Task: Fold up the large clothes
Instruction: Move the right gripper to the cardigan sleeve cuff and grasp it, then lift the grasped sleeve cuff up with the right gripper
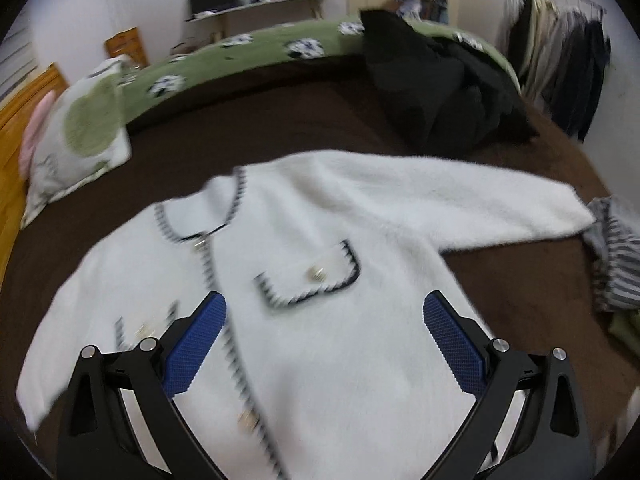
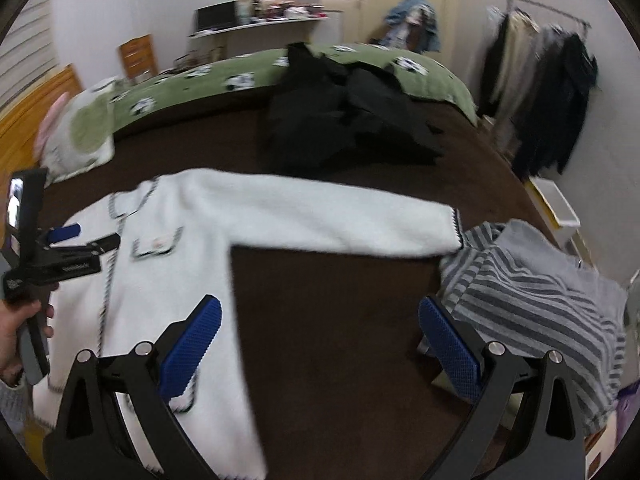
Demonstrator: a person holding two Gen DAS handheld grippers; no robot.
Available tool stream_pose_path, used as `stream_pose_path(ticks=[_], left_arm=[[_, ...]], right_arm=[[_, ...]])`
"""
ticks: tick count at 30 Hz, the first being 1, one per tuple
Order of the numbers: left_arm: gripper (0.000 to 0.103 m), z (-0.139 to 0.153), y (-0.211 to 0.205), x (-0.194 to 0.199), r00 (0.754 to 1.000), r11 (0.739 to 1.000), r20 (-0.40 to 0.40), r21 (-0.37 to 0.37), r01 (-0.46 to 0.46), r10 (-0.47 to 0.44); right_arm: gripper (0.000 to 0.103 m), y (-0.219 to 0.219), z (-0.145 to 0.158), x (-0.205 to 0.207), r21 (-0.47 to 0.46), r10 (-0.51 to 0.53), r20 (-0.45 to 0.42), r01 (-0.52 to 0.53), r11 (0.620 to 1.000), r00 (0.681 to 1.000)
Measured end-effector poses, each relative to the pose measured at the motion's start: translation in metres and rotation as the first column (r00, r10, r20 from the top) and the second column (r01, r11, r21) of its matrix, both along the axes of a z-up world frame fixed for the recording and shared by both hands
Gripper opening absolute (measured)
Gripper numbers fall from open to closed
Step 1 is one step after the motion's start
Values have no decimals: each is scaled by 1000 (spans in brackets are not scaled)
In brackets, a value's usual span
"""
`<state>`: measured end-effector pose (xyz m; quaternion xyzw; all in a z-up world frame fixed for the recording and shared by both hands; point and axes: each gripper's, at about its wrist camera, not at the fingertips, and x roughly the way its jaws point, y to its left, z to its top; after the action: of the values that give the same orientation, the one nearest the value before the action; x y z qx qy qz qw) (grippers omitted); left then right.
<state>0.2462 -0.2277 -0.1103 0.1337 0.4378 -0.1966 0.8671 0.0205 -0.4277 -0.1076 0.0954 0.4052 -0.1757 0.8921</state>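
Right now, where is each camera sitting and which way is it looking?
Left wrist: rides the left tongs, open above the white cardigan, facing across the bed.
Right wrist: rides the right tongs, open over the brown bedspread, beside the striped garment; the left hand shows.
Both see the cardigan, black clothes pile and clothes rack.

We are seeing a fluffy white knit cardigan (image 1: pixel 320 320) lying on a matt brown plush blanket (image 2: pixel 340 300); our gripper pads (image 1: pixel 196 344) are looking like ridged blue rubber.
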Motion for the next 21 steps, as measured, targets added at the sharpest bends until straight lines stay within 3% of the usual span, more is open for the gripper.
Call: stream_pose_path(ticks=[8, 13, 18, 21], left_arm=[[97, -81, -82, 74, 998, 1000, -62, 15, 23, -22], [98, -119, -104, 93, 995, 999, -94, 33, 20, -17], [98, -124, -101, 87, 999, 1000, -49, -8, 12, -13], [98, -124, -101, 84, 999, 1000, -50, -11, 14, -15]], right_arm=[[98, -67, -62, 18, 75, -108, 5, 107, 991, 994], [98, -98, -89, 18, 171, -148, 31, 140, 975, 989], [98, -123, -107, 26, 251, -198, 66, 175, 952, 978], [98, -133, -116, 33, 346, -225, 104, 177, 921, 969]])
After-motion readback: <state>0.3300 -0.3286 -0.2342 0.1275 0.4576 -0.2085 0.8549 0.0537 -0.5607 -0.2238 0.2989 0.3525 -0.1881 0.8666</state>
